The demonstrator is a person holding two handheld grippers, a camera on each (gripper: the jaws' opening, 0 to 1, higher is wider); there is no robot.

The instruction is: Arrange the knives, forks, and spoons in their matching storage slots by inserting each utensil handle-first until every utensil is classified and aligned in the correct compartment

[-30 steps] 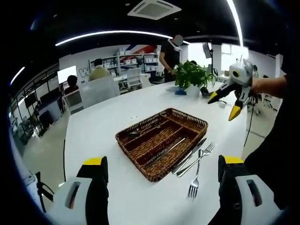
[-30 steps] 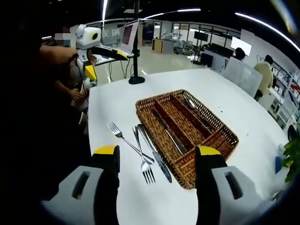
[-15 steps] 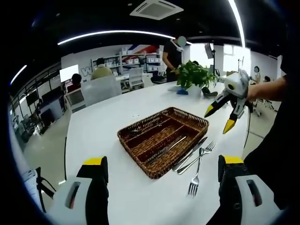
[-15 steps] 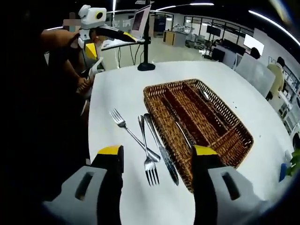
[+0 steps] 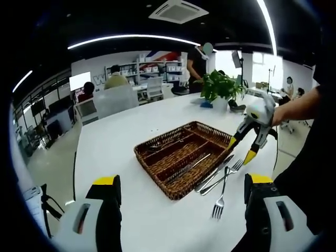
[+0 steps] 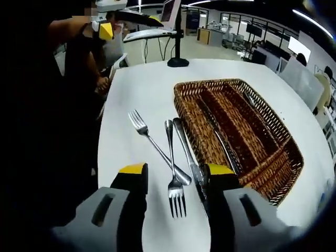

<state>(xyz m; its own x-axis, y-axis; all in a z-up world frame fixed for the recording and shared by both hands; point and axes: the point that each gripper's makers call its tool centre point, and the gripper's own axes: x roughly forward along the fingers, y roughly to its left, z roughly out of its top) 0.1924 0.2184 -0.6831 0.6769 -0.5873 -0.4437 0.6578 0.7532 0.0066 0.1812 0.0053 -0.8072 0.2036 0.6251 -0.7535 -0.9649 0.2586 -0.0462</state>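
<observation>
A brown wicker cutlery basket (image 5: pixel 152 173) (image 6: pixel 185 118) with long slots sits mid-table; a knife (image 6: pixel 226 152) and a spoon (image 6: pixel 249 98) lie inside. Beside its rim on the white table lie a loose knife (image 5: pixel 212 172) (image 6: pixel 185 149) and two crossed forks (image 5: pixel 220 186) (image 6: pixel 152 143). My right gripper (image 6: pixel 176 170) (image 5: pixel 241 149) hangs open just above these, with the fork handles and knife showing between its yellow tips. My left gripper (image 5: pixel 182 182) (image 6: pixel 128 25) is open and empty, held back near the table edge.
A potted plant (image 5: pixel 220 86) stands at the table's far end. A black monitor stand (image 6: pixel 177 62) rests at another edge. Several people sit or stand near desks beyond the table. The person's arm (image 5: pixel 299 105) reaches in beside the right gripper.
The right gripper has dropped and moved in over the loose forks and knife by the basket. The left gripper has hardly moved.
</observation>
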